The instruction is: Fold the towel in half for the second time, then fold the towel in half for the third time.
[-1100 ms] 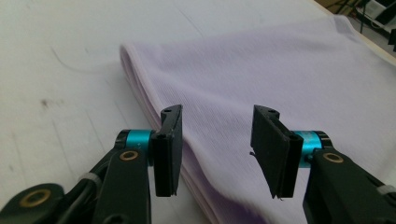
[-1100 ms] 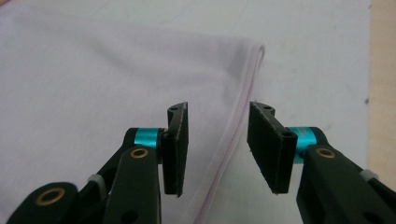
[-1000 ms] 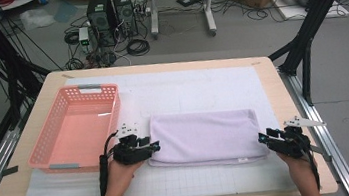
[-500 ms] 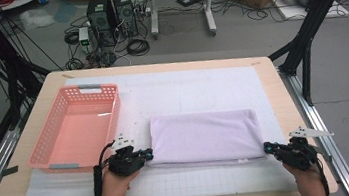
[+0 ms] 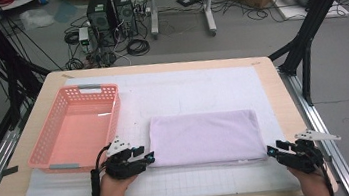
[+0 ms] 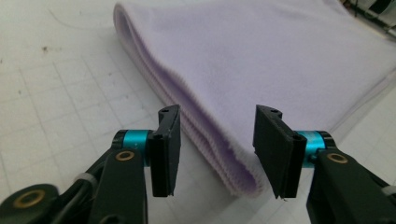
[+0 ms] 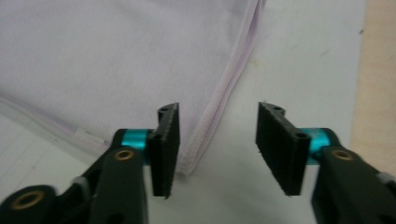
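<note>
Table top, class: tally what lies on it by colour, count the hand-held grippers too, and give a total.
Lilac: 1, the folded towel
Pink: 1, the basket
White: 1, the gridded mat
Black: 2, the left gripper and the right gripper, both open, fingers off the towel
Total: 5

Both forearms are brought in from the near edge, held low and level. The left hand-held gripper (image 5: 145, 157) is pointed right, the right hand-held gripper (image 5: 274, 149) left, facing each other. Both sets of jaws have just been opened, nothing pinched.
</note>
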`<move>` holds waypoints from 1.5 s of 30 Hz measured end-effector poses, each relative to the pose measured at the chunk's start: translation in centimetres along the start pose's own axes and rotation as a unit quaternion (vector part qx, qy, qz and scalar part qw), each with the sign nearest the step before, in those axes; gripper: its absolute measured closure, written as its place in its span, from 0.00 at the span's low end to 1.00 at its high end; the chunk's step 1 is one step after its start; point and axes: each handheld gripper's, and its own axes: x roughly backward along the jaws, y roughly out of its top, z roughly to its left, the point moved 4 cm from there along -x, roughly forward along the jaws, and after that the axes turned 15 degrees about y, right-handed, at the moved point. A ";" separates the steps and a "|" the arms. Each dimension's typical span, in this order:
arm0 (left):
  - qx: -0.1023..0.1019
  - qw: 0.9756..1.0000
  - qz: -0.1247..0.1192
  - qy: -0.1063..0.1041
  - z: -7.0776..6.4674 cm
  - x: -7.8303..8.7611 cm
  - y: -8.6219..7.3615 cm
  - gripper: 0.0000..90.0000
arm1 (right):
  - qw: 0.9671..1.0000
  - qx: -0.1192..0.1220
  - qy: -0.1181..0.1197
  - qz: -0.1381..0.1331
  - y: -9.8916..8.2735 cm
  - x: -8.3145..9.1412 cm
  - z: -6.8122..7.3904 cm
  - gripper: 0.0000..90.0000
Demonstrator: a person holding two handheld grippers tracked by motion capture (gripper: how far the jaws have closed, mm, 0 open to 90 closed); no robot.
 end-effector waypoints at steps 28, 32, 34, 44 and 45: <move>-0.004 0.996 -0.081 -0.030 -1.0 0.8 1.4 0.25 | 0.993 0.097 0.010 -0.066 1.5 0.9 1.8 0.20; -0.006 0.996 -0.079 -0.030 -1.0 0.7 1.4 0.26 | 0.993 0.094 0.012 -0.068 1.5 0.9 1.7 0.20; -0.006 0.997 -0.078 -0.030 -1.0 0.6 1.3 0.26 | 0.994 0.091 0.011 -0.066 1.5 0.9 1.6 0.20; -0.005 0.999 -0.050 -0.016 -0.7 0.2 0.7 0.28 | 0.995 0.083 0.017 -0.058 1.2 0.5 1.5 0.20; -0.006 0.999 -0.045 -0.013 -0.7 0.1 0.6 0.30 | 0.995 0.084 0.016 -0.058 1.2 0.4 1.5 0.20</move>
